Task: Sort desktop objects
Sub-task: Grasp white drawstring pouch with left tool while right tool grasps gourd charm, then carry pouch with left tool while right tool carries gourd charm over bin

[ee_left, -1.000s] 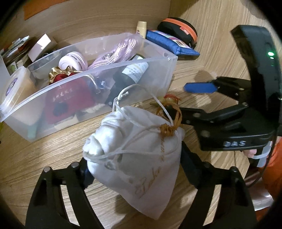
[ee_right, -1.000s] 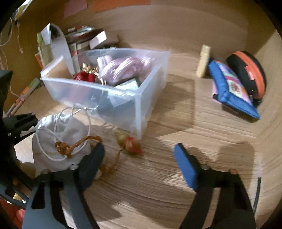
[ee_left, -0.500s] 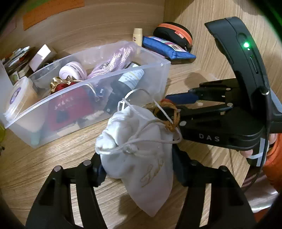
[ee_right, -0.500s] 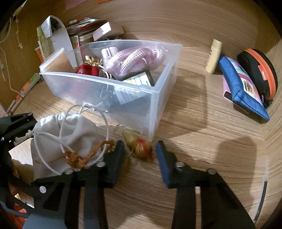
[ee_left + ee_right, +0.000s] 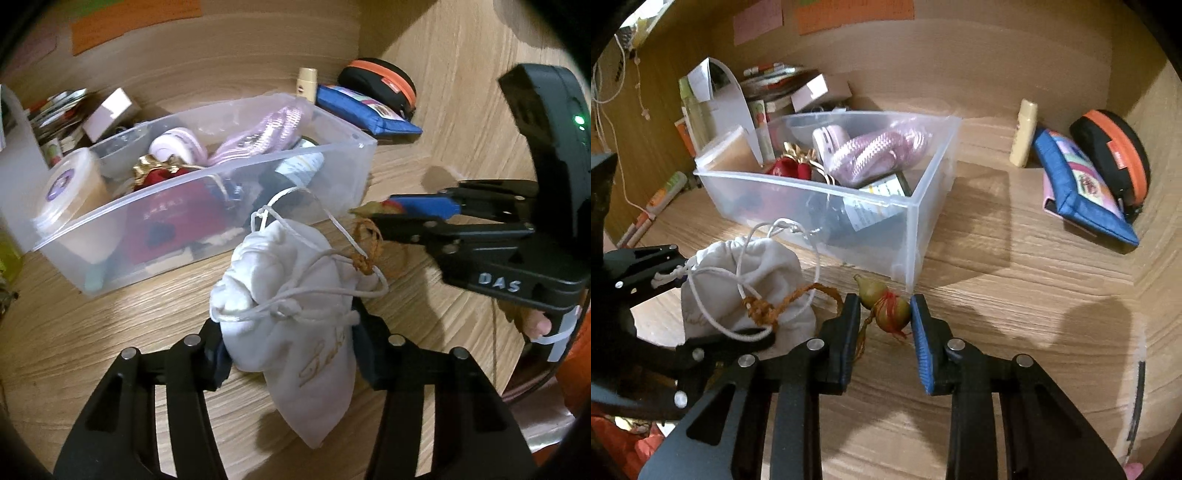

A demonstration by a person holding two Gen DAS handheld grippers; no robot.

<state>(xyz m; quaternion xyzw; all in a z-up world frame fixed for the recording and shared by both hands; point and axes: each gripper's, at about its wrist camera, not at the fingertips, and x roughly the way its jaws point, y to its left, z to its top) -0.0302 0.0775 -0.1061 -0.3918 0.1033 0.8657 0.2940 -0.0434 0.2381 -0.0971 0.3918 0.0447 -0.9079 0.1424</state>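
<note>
A white drawstring pouch (image 5: 291, 295) hangs between the fingers of my left gripper (image 5: 288, 339), whose jaws are closing and press its sides. A brown braided cord (image 5: 783, 306) runs from the pouch (image 5: 750, 280) to a small olive gourd charm (image 5: 886, 312) wound with red thread. My right gripper (image 5: 884, 314) is shut on that charm, just in front of the clear plastic bin's (image 5: 757, 199) near corner. In the left wrist view the right gripper (image 5: 388, 218) comes in from the right with the charm's tip (image 5: 364, 211) poking out.
The bin (image 5: 74, 251) holds a pink rope, a red pouch, jars and a bottle. To its right lie a cream tube (image 5: 1023, 136), a blue zip pouch (image 5: 1082, 192) and a black-and-orange case (image 5: 1115, 147) against the wooden side wall. Boxes and papers (image 5: 798, 92) are stacked behind.
My right gripper moved in and shut on the gourd charm, then rose slightly. The left jaws narrowed onto the pouch.
</note>
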